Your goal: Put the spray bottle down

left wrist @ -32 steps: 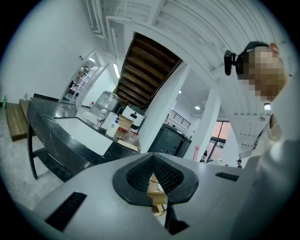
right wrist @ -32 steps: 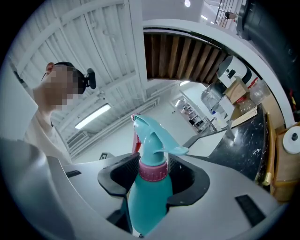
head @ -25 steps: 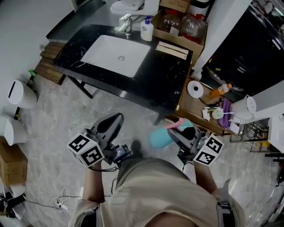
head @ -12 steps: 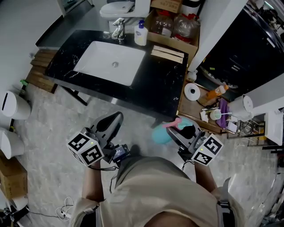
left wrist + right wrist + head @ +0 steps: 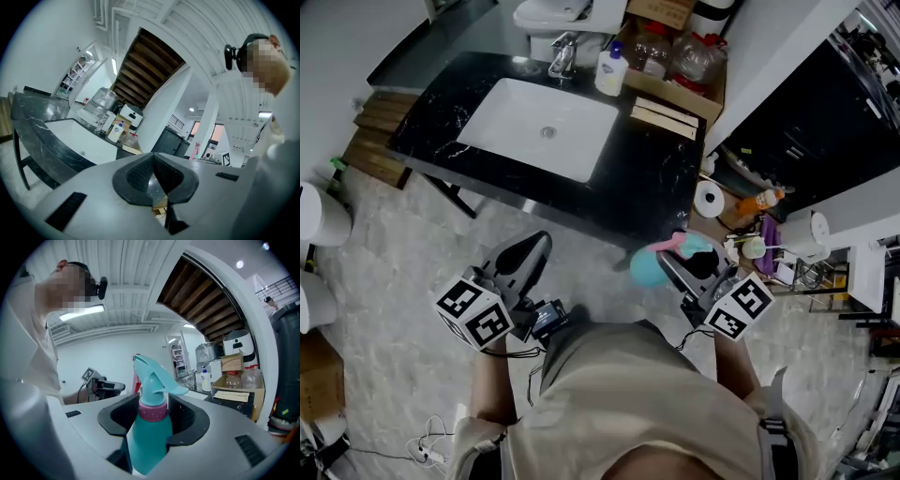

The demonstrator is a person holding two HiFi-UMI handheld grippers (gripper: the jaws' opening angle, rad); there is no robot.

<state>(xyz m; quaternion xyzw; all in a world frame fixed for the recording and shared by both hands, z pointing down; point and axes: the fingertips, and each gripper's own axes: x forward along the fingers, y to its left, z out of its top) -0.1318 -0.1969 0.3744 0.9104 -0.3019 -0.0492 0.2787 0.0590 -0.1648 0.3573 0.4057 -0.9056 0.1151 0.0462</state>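
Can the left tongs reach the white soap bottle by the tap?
Probably not from here: the left tongs hang short of the black counter, and the soap bottle stands at its far edge. Nothing blocks it.

No lettering, brand or number is being shown legibly. Only black-and-white square markers are being displayed on the cube [image 5: 473,314] of the left gripper [image 5: 532,248] and the cube [image 5: 738,307] of the right gripper [image 5: 680,267]. The soap bottle [image 5: 610,70] label is being rendered too small to read.
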